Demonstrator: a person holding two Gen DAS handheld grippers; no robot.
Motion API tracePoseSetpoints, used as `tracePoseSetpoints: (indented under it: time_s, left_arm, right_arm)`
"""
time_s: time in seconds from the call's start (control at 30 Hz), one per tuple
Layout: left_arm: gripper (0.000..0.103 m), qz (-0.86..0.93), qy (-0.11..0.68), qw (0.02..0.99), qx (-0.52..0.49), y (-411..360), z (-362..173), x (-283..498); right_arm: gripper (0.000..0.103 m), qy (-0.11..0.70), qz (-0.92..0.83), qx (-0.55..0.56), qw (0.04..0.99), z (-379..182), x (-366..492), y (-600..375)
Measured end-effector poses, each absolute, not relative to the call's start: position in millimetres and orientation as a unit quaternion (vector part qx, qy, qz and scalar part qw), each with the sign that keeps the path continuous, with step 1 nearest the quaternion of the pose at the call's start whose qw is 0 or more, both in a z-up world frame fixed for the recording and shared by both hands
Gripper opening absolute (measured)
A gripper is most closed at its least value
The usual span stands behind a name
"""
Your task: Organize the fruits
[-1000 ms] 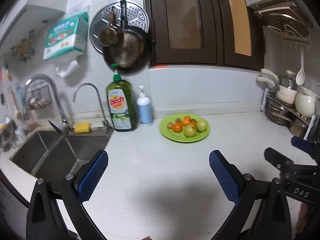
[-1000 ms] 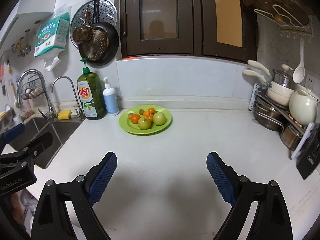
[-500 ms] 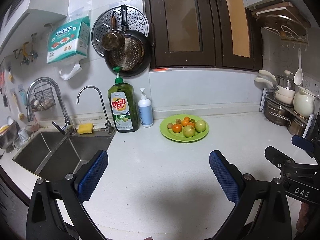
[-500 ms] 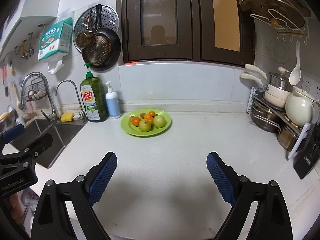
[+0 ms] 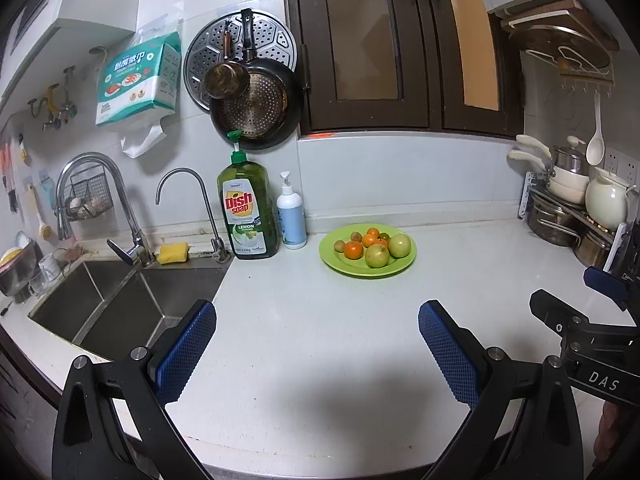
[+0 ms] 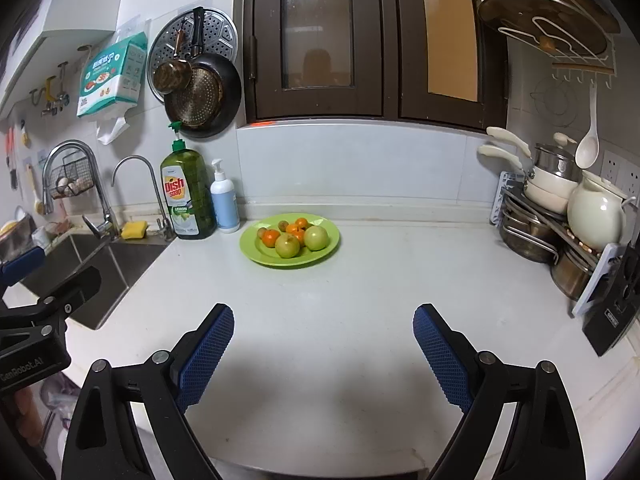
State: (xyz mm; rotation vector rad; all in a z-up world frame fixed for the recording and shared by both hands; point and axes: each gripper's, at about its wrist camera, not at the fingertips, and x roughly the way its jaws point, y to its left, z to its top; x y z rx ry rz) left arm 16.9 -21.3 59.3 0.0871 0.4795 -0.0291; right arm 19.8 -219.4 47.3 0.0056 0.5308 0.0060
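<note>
A green plate (image 5: 344, 266) (image 6: 256, 256) stands on the white counter near the back wall. It carries two green apples (image 5: 377, 255) (image 6: 316, 237), several small oranges (image 5: 353, 249) (image 6: 271, 237) and a few small brownish fruits. My left gripper (image 5: 318, 316) is open over the near counter, well short of the plate, with nothing between its blue pads. My right gripper (image 6: 323, 318) is likewise open and empty, also far in front of the plate. Each gripper shows at the edge of the other's view.
A steel sink (image 5: 120, 304) with two taps lies to the left. A green dish soap bottle (image 5: 248, 216) and a white pump bottle (image 5: 292, 222) stand left of the plate. Pots and a white jug on a rack (image 6: 560, 216) fill the right corner.
Both views have tilted slightly, so the plate sits a little lower in the frame. Both grippers stay open and nothing on the counter has moved.
</note>
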Motion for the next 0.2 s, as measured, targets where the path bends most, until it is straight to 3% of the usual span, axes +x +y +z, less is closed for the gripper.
tracePoseSetpoints:
  time_s: [0.2]
  left_arm:
    - [0.103,-0.015,0.240,0.970,0.042,-21.8,58.2,15.7]
  right_arm:
    - [0.092,0.261,0.006,0.003,0.965,46.5,16.7,-220.5]
